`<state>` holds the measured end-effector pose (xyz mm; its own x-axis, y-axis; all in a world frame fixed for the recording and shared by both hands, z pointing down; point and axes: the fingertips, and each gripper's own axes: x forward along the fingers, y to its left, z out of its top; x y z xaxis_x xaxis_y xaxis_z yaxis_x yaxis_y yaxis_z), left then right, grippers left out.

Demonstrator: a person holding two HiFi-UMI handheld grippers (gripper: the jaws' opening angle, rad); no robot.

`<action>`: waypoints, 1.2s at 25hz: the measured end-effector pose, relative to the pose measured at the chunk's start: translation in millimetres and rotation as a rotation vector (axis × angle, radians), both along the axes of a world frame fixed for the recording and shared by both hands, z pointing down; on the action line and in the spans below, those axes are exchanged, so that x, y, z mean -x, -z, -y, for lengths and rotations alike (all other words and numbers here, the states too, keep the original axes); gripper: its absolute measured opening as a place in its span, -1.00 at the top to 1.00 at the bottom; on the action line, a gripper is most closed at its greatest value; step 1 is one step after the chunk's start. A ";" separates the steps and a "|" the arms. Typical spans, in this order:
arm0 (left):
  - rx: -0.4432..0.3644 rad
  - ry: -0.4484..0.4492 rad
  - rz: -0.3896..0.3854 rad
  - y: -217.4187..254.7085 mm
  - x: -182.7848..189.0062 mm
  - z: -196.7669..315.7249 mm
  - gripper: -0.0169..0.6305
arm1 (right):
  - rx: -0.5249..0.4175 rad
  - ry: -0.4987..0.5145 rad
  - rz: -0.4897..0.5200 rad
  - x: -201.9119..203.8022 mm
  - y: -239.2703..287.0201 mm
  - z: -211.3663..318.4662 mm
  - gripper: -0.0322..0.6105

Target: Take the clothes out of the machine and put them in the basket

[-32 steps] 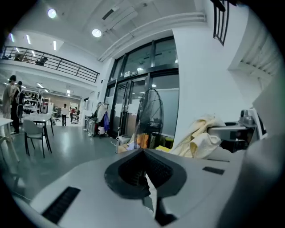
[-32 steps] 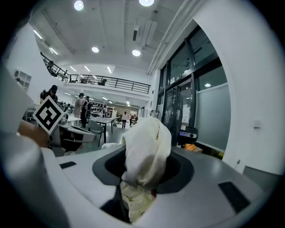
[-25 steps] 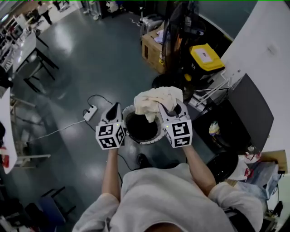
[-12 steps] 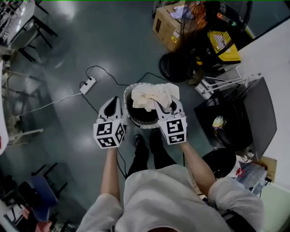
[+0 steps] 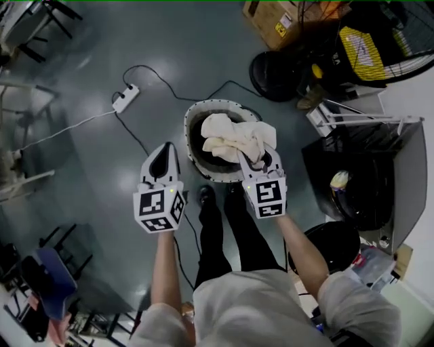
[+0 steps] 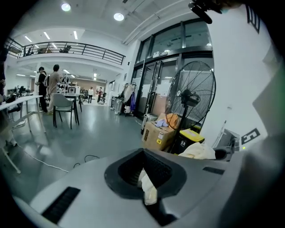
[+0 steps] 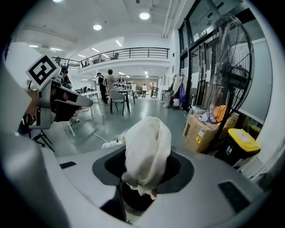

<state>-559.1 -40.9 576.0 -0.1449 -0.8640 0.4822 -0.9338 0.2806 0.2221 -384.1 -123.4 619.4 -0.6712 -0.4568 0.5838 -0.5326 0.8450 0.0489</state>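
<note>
A cream cloth (image 5: 234, 139) hangs bunched from my right gripper (image 5: 261, 160), which is shut on it. The cloth lies over the right side of a round basket (image 5: 193, 122) with a white rim and dark inside, standing on the floor. In the right gripper view the cloth (image 7: 147, 151) fills the space between the jaws. My left gripper (image 5: 164, 150) is just left of the basket, jaws drawn to a point, apart from the big cloth. A small cream scrap (image 6: 149, 189) shows in its jaw recess. The machine's inside is not visible.
A power strip (image 5: 127, 98) and its cable (image 5: 146, 71) lie on the floor behind the basket. A cardboard box (image 5: 281, 20), a fan base (image 5: 274, 68) and a yellow-lidded bin (image 5: 369, 47) stand at the back right. A dark cabinet (image 5: 359, 169) is at the right. The person's shoes (image 5: 203, 196) are by the basket.
Both grippers have sunk toward the floor. The cream cloth has come down with the right gripper from above the basket onto its rim.
</note>
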 end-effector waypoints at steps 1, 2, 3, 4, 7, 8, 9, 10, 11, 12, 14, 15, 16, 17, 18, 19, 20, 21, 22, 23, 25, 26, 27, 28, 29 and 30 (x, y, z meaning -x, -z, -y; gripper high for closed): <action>0.006 0.005 -0.003 -12.8 0.0 -1.0 0.90 | 0.009 0.001 -0.008 -1.2 -16.2 0.2 0.36; 0.013 0.009 -0.007 -25.9 -0.4 -2.1 0.90 | 0.018 0.002 -0.016 -2.2 -32.8 0.2 0.36; 0.020 0.013 -0.012 -39.2 -1.6 -3.5 0.90 | 0.026 0.003 -0.023 -3.4 -49.6 0.2 0.36; 0.027 0.016 -0.018 -52.6 -3.4 -4.7 0.90 | 0.035 0.003 -0.031 -4.5 -66.2 0.4 0.36; 0.046 0.013 -0.033 -92.2 -8.2 -5.7 0.90 | 0.055 -0.009 -0.051 -5.3 -114.9 4.4 0.36; 0.052 0.013 -0.038 -104.6 -9.1 -6.1 0.90 | 0.061 -0.014 -0.057 -4.3 -130.7 5.9 0.35; 0.057 0.014 -0.044 -116.9 -10.0 -6.8 0.90 | 0.069 -0.017 -0.061 -3.2 -146.4 6.9 0.35; 0.062 0.016 -0.051 -129.1 -11.1 -7.4 0.90 | 0.077 -0.018 -0.066 -2.1 -162.4 8.1 0.35; 0.065 0.018 -0.058 -141.2 -12.1 -7.3 0.90 | 0.083 -0.019 -0.072 -0.9 -178.8 10.0 0.35; 0.067 0.018 -0.063 -153.1 -12.8 -6.4 0.90 | 0.088 -0.019 -0.080 0.6 -195.7 12.6 0.35; 0.073 0.015 -0.072 -175.6 -14.2 -5.7 0.90 | 0.104 -0.020 -0.098 4.3 -229.9 16.9 0.33; 0.078 0.013 -0.075 -185.3 -14.5 -6.7 0.90 | 0.118 -0.024 -0.105 6.6 -246.2 17.7 0.33; 0.084 0.012 -0.077 -193.7 -13.9 -7.7 0.90 | 0.132 -0.029 -0.111 9.6 -262.0 18.2 0.32; 0.088 0.012 -0.079 -201.0 -12.7 -8.7 0.90 | 0.147 -0.031 -0.117 13.0 -277.4 18.6 0.31; 0.091 0.013 -0.082 -207.2 -11.6 -9.5 0.90 | 0.162 -0.030 -0.125 16.4 -292.4 18.7 0.30; 0.093 0.013 -0.086 -212.2 -10.8 -10.2 0.90 | 0.178 -0.025 -0.133 19.6 -306.8 18.7 0.28; 0.094 0.013 -0.090 -216.1 -10.5 -10.7 0.90 | 0.197 -0.021 -0.137 22.8 -320.3 19.2 0.25; 0.096 0.010 -0.093 -219.4 -10.5 -11.2 0.90 | 0.214 -0.017 -0.137 26.5 -332.2 20.4 0.18; 0.098 0.006 -0.095 -222.3 -10.8 -12.1 0.90 | 0.225 -0.013 -0.133 30.7 -341.5 21.8 0.02; 0.101 0.003 -0.097 -225.1 -11.3 -13.5 0.90 | 0.225 -0.007 -0.128 34.7 -347.5 23.0 -0.19; 0.105 -0.001 -0.100 -230.1 -11.5 -16.2 0.90 | 0.203 0.018 -0.122 41.3 -349.9 23.9 -0.30; 0.106 -0.002 -0.100 -231.7 -11.1 -16.9 0.90 | 0.195 0.032 -0.118 43.8 -348.0 23.1 -0.30; 0.108 -0.001 -0.100 -232.4 -10.7 -17.5 0.90 | 0.191 0.041 -0.112 45.3 -345.0 21.5 -0.30; 0.109 0.000 -0.101 -232.1 -10.8 -17.9 0.90 | 0.187 0.046 -0.107 45.4 -341.5 19.6 -0.30; 0.109 0.000 -0.102 -230.9 -11.6 -17.8 0.90 | 0.182 0.047 -0.103 44.3 -337.4 17.8 -0.30; 0.106 -0.002 -0.102 -228.8 -12.6 -17.1 0.90 | 0.175 0.046 -0.099 42.6 -332.8 16.5 -0.30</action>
<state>-546.5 -23.9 804.8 -0.0894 -0.8077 0.5828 -0.9085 0.3060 0.2847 -426.7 -139.9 952.3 -0.6245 -0.3126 0.7158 -0.4932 0.8684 -0.0511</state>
